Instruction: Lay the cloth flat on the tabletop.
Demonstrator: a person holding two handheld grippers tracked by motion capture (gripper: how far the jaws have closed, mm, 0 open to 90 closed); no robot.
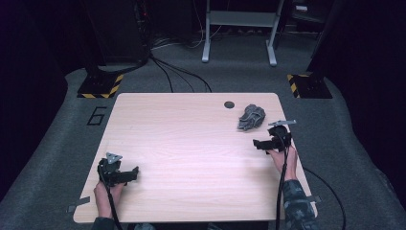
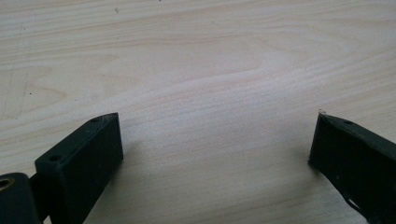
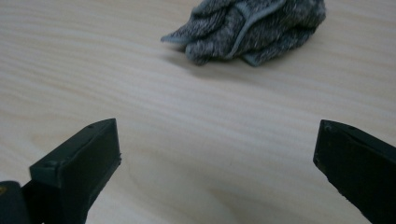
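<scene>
A crumpled grey knitted cloth (image 1: 251, 117) lies on the light wooden table (image 1: 191, 143) near its far right corner. My right gripper (image 1: 258, 143) is held just in front of it, a little to the right, jaws pointing left. In the right gripper view the cloth (image 3: 247, 28) lies ahead of my right gripper (image 3: 217, 144), whose jaws are wide apart with nothing between them. My left gripper (image 1: 135, 171) rests near the table's front left corner, pointing right. In the left gripper view, the left gripper (image 2: 217, 140) stands open over bare wood.
A dark round hole (image 1: 229, 104) sits in the tabletop near the far edge, left of the cloth. Beyond the table are two stand bases with yellow-black stripes (image 1: 100, 86) (image 1: 309, 85), floor cables (image 1: 182, 72) and a grey frame (image 1: 239, 28).
</scene>
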